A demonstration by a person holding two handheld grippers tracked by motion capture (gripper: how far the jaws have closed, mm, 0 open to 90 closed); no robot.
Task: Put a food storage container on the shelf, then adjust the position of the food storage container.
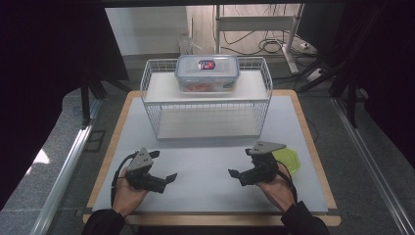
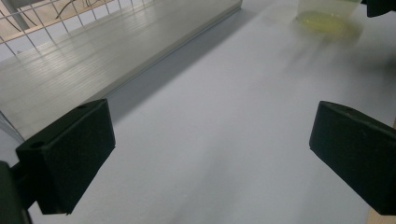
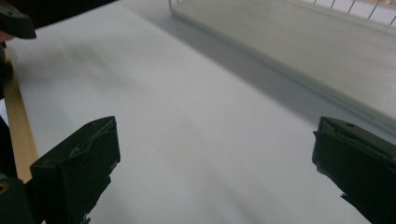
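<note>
white tabletop point(image 1: 205, 161), wire rack point(image 1: 205, 105), grey floor point(image 1: 63, 147)

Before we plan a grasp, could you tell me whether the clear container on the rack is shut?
Shut: the clear container on the wire rack has its lid seated flat.

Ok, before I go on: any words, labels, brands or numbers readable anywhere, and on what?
Nothing can be read.
The sticker on the lid of the clear container on the wire rack's top shelf: red and blue, too small and blurred to read.
The yellow-green lid on the table: no print visible.
</note>
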